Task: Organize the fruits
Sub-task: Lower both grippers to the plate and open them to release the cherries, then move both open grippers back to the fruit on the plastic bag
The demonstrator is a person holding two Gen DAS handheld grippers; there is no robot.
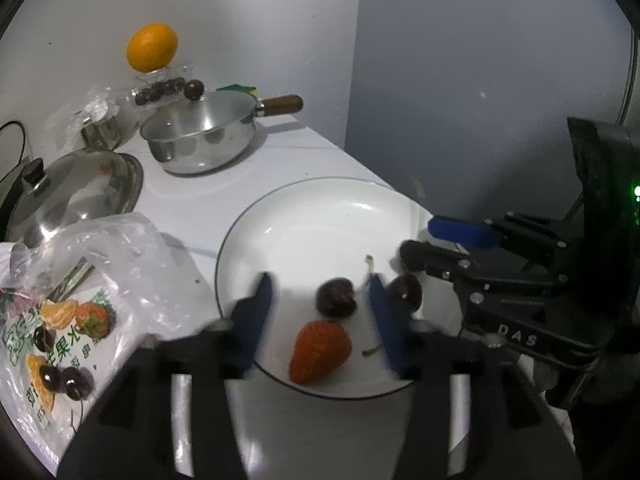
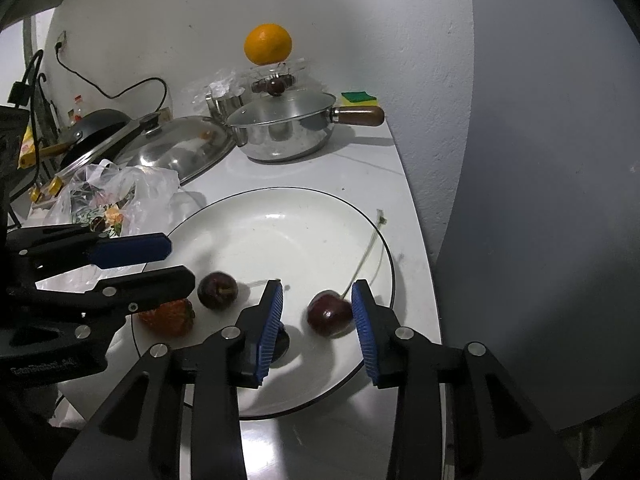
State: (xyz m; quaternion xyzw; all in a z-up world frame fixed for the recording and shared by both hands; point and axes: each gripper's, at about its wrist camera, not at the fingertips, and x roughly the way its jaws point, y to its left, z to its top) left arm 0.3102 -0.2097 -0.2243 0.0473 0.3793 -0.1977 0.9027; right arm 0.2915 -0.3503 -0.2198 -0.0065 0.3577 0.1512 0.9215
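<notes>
My left gripper [image 1: 320, 316] stood released over the strawberry [image 1: 320, 350] and a cherry [image 1: 336, 297] on the white plate [image 1: 320, 216]. My right gripper [image 2: 318, 314] was parted, a second cherry [image 2: 329, 313] against one pad. I judged lifting straight up safest, avoiding nudges.

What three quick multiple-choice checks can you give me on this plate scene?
1. The stemmed cherry lies: A in the pan; B on the plate; C in the bag.
2. The gripper pads are: A red; B blue; C green.
3. The left gripper is: A open; B shut on a strawberry; C shut on a cherry.
Answers: B, it rests on the plate between the right gripper's fingers; B, the ribbed pads show blue; A, its fingers stand wide apart with nothing pinched.
</notes>
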